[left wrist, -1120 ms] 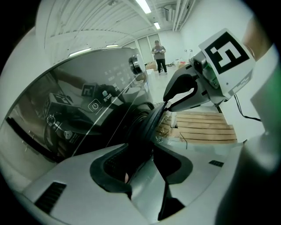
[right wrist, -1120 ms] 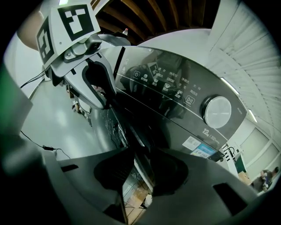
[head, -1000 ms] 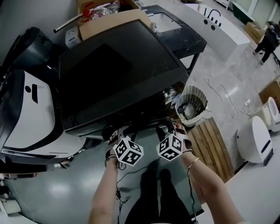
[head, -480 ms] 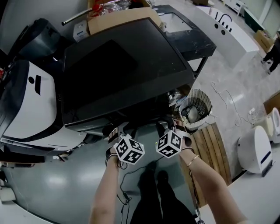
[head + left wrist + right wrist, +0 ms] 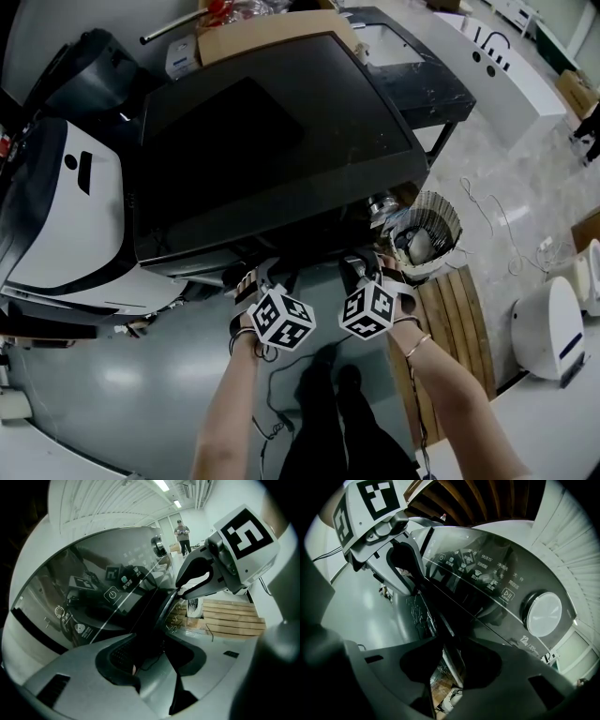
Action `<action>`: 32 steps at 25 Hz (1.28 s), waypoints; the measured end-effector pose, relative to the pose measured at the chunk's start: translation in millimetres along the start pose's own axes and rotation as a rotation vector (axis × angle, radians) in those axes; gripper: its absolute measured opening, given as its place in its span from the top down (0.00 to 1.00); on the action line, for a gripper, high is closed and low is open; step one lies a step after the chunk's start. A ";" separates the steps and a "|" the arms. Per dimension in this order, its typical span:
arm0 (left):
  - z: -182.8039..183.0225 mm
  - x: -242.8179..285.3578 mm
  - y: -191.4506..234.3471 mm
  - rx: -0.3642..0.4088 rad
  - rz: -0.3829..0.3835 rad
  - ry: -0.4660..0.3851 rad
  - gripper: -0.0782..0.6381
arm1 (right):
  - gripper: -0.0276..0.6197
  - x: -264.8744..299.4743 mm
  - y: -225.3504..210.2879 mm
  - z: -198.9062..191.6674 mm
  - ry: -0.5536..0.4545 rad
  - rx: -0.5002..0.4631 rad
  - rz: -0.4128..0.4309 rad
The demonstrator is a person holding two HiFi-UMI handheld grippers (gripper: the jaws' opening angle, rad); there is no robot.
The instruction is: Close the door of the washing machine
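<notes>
Jaws on our left gripper (image 5: 255, 277) and right gripper (image 5: 364, 269) sit released, right's just been opening, at 6 o'clock on the door (image 5: 272, 122).

— Anything legible on the glossy black control panel (image 5: 487, 588)?

— A boxed play-pause sign (image 5: 507, 592) just left of the round silver dial (image 5: 542, 613), and a white "12" (image 5: 528, 641) right below that dial. The letters after it are too small.

— The rows of white Chinese labels (image 5: 480, 569)?

— Too fine to read. The left gripper view adds a boxed power sign (image 5: 111, 594) on the same panel.
</notes>
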State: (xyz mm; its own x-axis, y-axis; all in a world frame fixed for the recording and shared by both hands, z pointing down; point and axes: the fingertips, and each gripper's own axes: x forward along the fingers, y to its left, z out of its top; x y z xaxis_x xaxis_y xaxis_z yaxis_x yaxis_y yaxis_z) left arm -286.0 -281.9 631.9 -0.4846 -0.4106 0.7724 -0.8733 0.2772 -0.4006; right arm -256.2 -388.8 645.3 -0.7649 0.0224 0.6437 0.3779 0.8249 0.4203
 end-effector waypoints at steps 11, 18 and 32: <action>-0.9 2.9 4.6 -0.055 -0.010 0.013 0.57 | 0.76 5.9 1.8 0.8 0.011 -0.011 0.003; -1.1 -0.5 0.9 -0.040 0.002 0.009 0.58 | 0.77 0.3 2.6 -0.4 0.005 0.000 0.032; -2.5 -6.8 -5.8 -0.011 0.035 0.015 0.59 | 0.73 -10.5 1.1 -16.3 0.033 0.097 0.028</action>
State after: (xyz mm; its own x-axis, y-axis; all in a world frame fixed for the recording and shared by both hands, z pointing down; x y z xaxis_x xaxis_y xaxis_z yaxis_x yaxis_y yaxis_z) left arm -277.6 -278.5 630.2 -0.5138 -0.3872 0.7655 -0.8553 0.3009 -0.4219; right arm -239.3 -397.4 649.4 -0.7367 0.0296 0.6756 0.3457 0.8751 0.3386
